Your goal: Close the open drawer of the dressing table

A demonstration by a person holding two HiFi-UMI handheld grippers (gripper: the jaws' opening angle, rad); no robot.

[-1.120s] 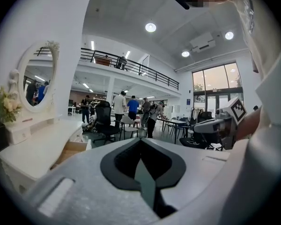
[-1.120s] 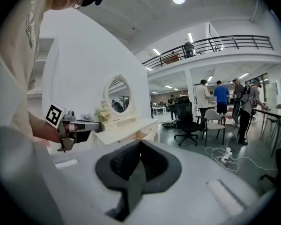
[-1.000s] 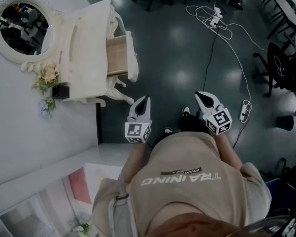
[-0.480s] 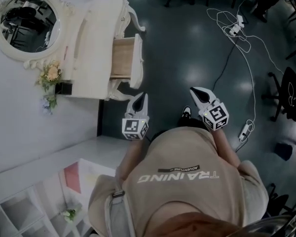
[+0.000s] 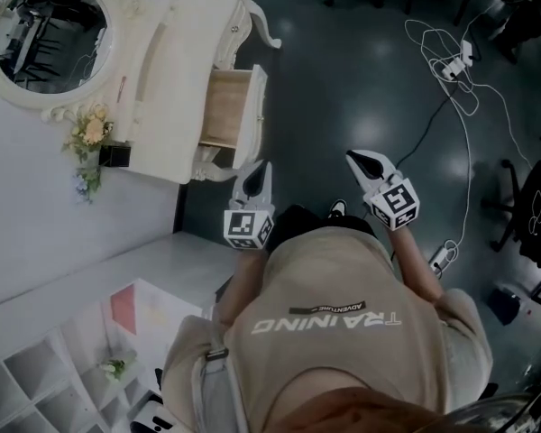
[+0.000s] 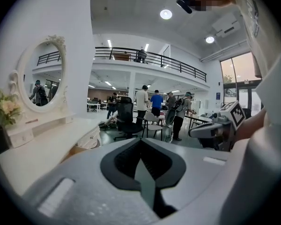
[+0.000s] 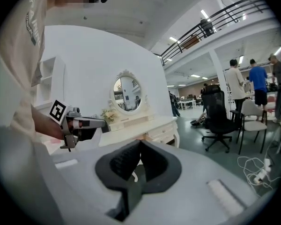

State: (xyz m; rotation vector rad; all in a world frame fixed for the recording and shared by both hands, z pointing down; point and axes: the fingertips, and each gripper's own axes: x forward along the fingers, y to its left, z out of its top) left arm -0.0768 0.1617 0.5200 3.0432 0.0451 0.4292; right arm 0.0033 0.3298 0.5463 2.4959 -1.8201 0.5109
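1. The left gripper (image 5: 267, 166) is held out in front of the torso, its tip pointing forward and slightly toward the person's right. In its own view (image 6: 140, 140) the jaws are pressed together with nothing between them.
2. The right gripper (image 5: 351, 156) is level with it and well apart, its tip angled inward toward the left one. Its own view (image 7: 140, 142) shows the jaws meeting at the tip, empty.
3. The left marker cube (image 5: 249, 228) and the right marker cube (image 5: 395, 204) sit at the rear of each gripper, near the hands.
4. The left forearm (image 5: 239, 282) and the right forearm (image 5: 417, 267) are bare, reaching forward from the sides of the body.
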